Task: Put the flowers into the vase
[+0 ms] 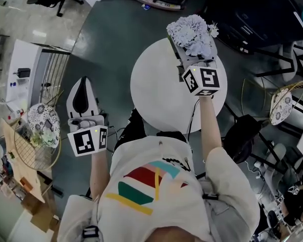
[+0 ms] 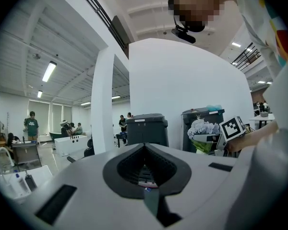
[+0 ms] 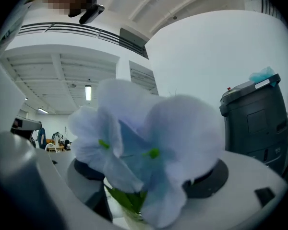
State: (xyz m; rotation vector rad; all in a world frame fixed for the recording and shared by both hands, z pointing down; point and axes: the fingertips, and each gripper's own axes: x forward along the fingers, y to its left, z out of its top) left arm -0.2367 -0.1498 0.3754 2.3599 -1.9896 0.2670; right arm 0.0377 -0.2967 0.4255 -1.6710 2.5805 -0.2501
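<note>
A bunch of pale blue flowers (image 1: 191, 30) stands upright at the far edge of the round white table (image 1: 156, 95). Any vase beneath it is hidden by the blooms. My right gripper (image 1: 191, 54) reaches level into the bunch from the near side. In the right gripper view the petals (image 3: 149, 152) and green leaves fill the gap of the right gripper (image 3: 144, 186). Its jaws stand wide apart and the pads (image 3: 209, 178) do not press on the stems, so it is open. My left gripper (image 1: 82, 84) hangs left of the table over the floor, shut and empty (image 2: 146, 166). Its view shows the flowers (image 2: 203, 127) far right.
A wire chair with a patterned cushion (image 1: 43, 127) stands at the left and another (image 1: 283, 102) at the right. A white cabinet (image 1: 22, 77) is further left. Dark bins (image 2: 146, 128) (image 3: 257, 119) stand by the white wall. People (image 2: 31, 126) stand far off.
</note>
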